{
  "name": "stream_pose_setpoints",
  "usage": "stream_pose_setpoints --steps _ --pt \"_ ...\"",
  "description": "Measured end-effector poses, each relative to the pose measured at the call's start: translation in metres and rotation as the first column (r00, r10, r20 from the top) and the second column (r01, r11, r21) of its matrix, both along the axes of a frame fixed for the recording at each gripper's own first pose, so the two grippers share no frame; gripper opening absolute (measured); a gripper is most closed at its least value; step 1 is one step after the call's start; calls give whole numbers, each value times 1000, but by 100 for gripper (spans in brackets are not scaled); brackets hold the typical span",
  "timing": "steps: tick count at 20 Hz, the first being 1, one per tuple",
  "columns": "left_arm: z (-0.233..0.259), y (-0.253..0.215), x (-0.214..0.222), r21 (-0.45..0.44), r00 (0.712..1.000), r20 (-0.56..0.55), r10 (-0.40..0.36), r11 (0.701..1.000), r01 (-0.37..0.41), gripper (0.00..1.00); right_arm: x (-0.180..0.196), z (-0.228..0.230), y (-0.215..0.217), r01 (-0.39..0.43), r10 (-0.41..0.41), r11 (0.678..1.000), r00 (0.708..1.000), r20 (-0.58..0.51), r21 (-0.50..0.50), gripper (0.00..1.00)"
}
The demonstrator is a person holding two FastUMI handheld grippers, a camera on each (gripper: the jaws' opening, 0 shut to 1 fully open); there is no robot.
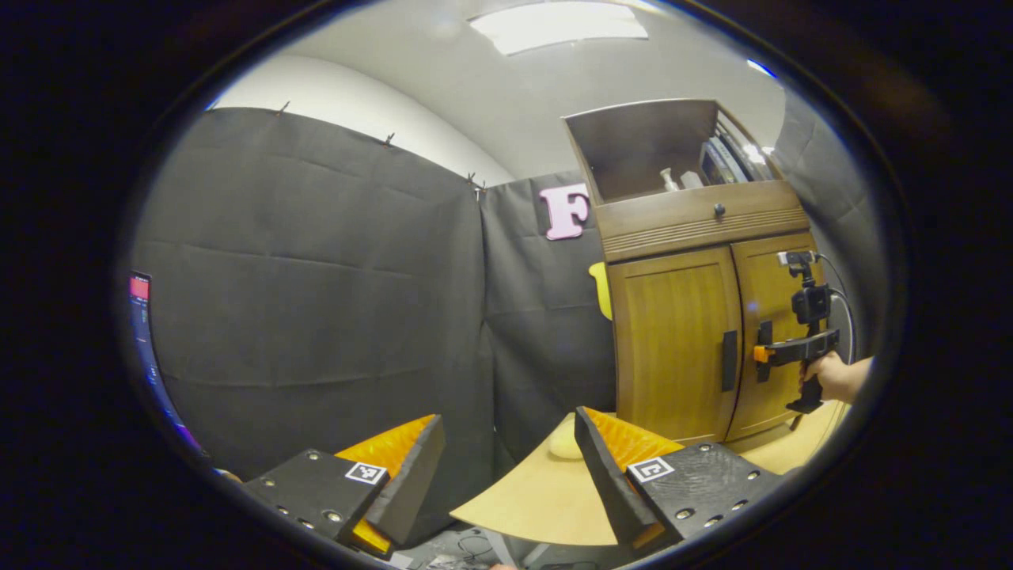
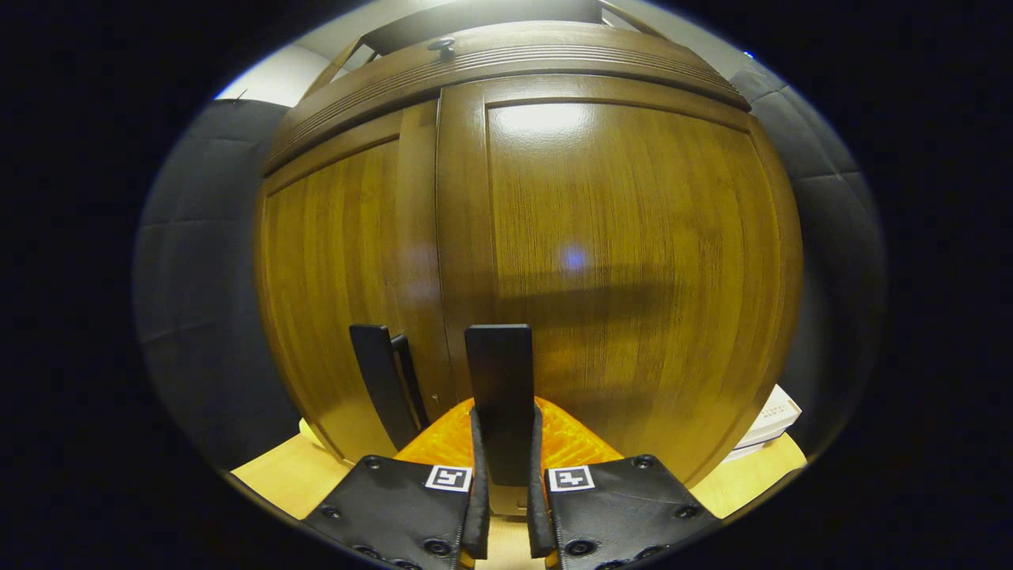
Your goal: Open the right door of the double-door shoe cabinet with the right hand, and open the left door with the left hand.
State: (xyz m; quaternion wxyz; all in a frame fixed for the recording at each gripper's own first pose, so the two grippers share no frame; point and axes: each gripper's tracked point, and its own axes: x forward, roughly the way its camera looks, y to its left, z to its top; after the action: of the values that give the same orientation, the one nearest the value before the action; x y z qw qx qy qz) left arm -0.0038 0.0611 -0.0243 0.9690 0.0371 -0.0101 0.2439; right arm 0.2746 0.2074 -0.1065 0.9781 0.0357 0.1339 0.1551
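At the centre of the right gripper view, the right gripper (image 2: pixel 503 507) is closing its fingers on both sides of the right door handle (image 2: pixel 498 396) of the shoe cabinet (image 2: pixel 633 237), with the left door handle (image 2: pixel 380 388) just beside it. In the left gripper view, the left gripper (image 1: pixel 506 475) is hanging wide open, holding nothing, low in the frame over the surface (image 1: pixel 538 499), well apart from the cabinet at right, where a hand (image 1: pixel 835 376) is holding the right gripper at the doors.

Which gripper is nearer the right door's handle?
Right. The right gripper is clamped on the right door handle; the left gripper hangs open, well back from the cabinet.
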Motion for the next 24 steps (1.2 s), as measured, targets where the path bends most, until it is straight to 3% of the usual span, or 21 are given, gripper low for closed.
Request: stream_pose_setpoints --steps 11,14,15,24 --pt "3 -9 7 -10 988 33 -150 989 151 96 -60 10 -28 -30 30 1000 1000 5 4 21" --pt "2 -12 12 -15 982 36 -185 982 186 96 -79 13 -41 -28 29 999 999 16 -16 17" --pt "3 -12 13 -17 980 36 -197 980 197 96 -84 13 -45 -27 27 1000 1000 13 -14 21" --pt "6 -18 20 -35 954 43 -296 954 297 96 -119 19 -87 0 0 1000 1000 8 -15 21"
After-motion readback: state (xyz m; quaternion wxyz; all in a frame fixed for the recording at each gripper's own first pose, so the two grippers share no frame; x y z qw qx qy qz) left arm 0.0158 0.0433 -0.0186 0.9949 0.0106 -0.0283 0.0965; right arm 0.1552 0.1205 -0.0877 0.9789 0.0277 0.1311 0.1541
